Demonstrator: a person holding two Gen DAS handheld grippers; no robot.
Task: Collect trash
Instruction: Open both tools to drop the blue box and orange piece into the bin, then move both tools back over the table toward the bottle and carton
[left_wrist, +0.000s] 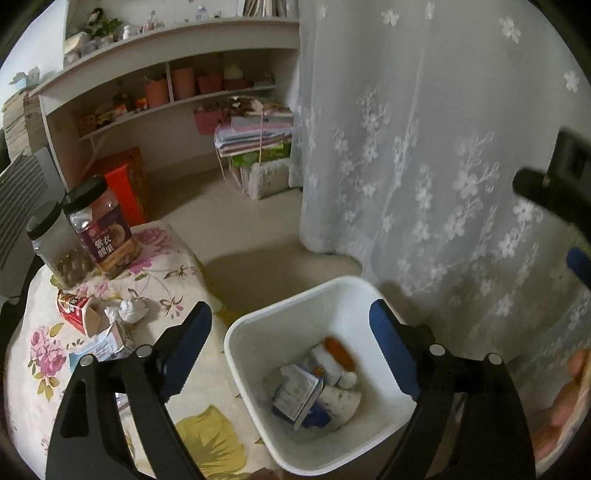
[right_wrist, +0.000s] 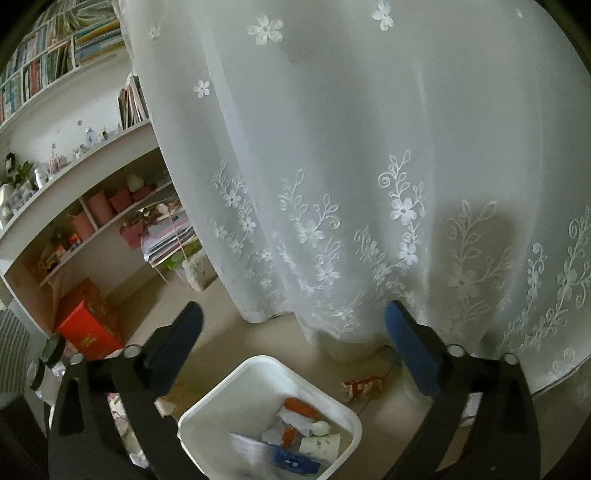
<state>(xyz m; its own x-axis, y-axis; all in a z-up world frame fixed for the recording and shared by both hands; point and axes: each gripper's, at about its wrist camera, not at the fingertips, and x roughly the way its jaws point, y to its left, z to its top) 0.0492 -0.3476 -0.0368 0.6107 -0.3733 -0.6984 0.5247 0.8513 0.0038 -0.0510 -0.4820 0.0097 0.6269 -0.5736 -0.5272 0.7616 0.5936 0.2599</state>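
Observation:
A white bin (left_wrist: 243, 332) stands on the floor beside a flowered table (left_wrist: 207, 439). It holds a blue-and-white carton (left_wrist: 299, 395), an orange tube (left_wrist: 340, 350) and paper scraps. My left gripper (left_wrist: 290, 310) hangs open above the bin with nothing between its fingers. On the table lie a crumpled tissue (left_wrist: 127, 310), a red carton (left_wrist: 74, 310) and a torn carton (left_wrist: 107, 339). My right gripper (right_wrist: 291, 308) is open and empty over the bin's (right_wrist: 258, 365) far side. A red wrapper (right_wrist: 364, 387) lies on the floor by the curtain.
Two black-lidded jars (left_wrist: 101, 229) stand at the table's far edge. A lace curtain (left_wrist: 424, 147) hangs close behind the bin. Shelves (left_wrist: 166, 96), a red box (left_wrist: 125, 184) and a stack of papers (left_wrist: 255, 136) line the far wall. A hand (left_wrist: 569, 402) shows at the right edge.

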